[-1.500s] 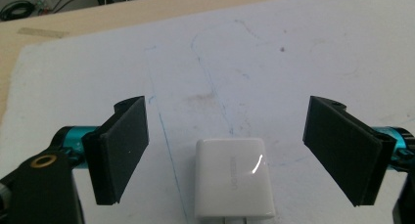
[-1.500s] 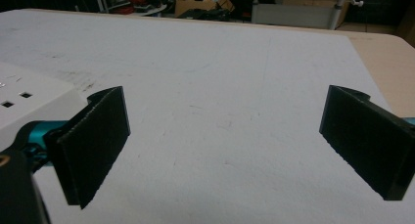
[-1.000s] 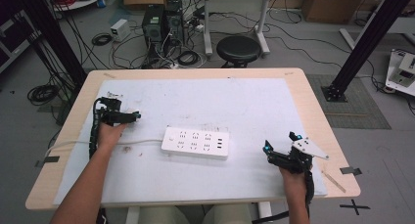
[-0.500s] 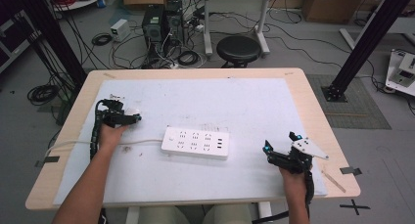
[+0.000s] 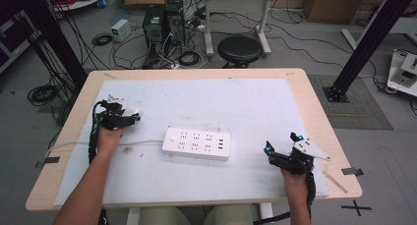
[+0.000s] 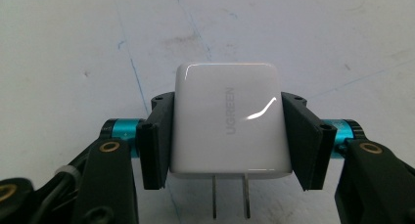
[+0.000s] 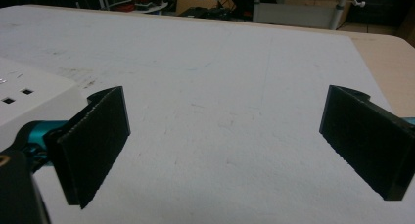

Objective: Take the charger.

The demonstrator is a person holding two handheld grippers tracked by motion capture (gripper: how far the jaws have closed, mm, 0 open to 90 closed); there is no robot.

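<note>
A white power strip (image 5: 196, 143) lies flat at the middle of the white mat, its cord running off to the left; one corner of the power strip (image 7: 29, 99) shows in the right gripper view. My left gripper (image 5: 129, 116) is at the mat's left side, shut on a white UGREEN charger (image 6: 229, 120) whose two metal prongs point back toward the camera. The charger (image 5: 129, 109) shows as a small white block at the jaw tips. My right gripper (image 5: 280, 146) rests near the front right of the mat, open, with bare mat between its pads (image 7: 98, 141).
The white mat (image 5: 236, 104) covers most of the wooden table (image 5: 319, 117). Beyond the far edge are a black stool (image 5: 240, 49), computer towers and tangled cables on the floor. A black frame post (image 5: 364, 43) stands at the right.
My left gripper has shifted slightly toward the near side with the charger. The right gripper and the power strip have stayed put.
</note>
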